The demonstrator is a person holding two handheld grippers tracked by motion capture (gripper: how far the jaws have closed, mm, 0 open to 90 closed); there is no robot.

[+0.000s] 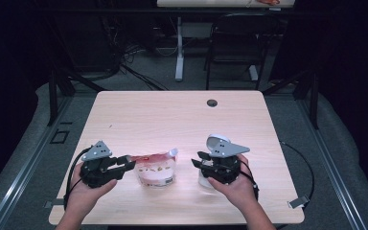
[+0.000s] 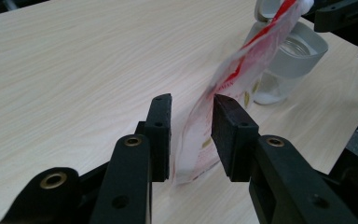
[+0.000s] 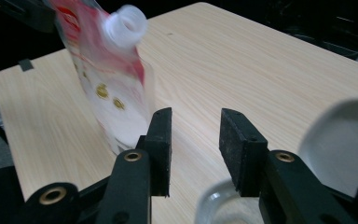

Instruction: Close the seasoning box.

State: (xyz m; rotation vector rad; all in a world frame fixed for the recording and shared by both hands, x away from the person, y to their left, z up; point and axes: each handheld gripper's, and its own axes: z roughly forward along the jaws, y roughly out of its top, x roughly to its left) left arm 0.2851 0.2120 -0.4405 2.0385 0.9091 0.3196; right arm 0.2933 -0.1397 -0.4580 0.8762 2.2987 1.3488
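Left tool (image 2: pixel 192 135) straddles the base edge of a soft red-and-white plastic spout pouch (image 1: pixel 157 168) mid-desk (image 1: pixel 172 115), grip unclear. Right tool (image 3: pixel 196 149) narrow-open, empty, over a clear glass jar (image 2: pixel 286 60). Pouch looks light, floppy, slippery; best held near the stiff white spout (image 3: pixel 126 23).

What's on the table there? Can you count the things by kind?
Red-and-white pouches: 1
Clear jars with a flip lid: 1
Hand-held tools: 2, left tool and right tool
Total: 4
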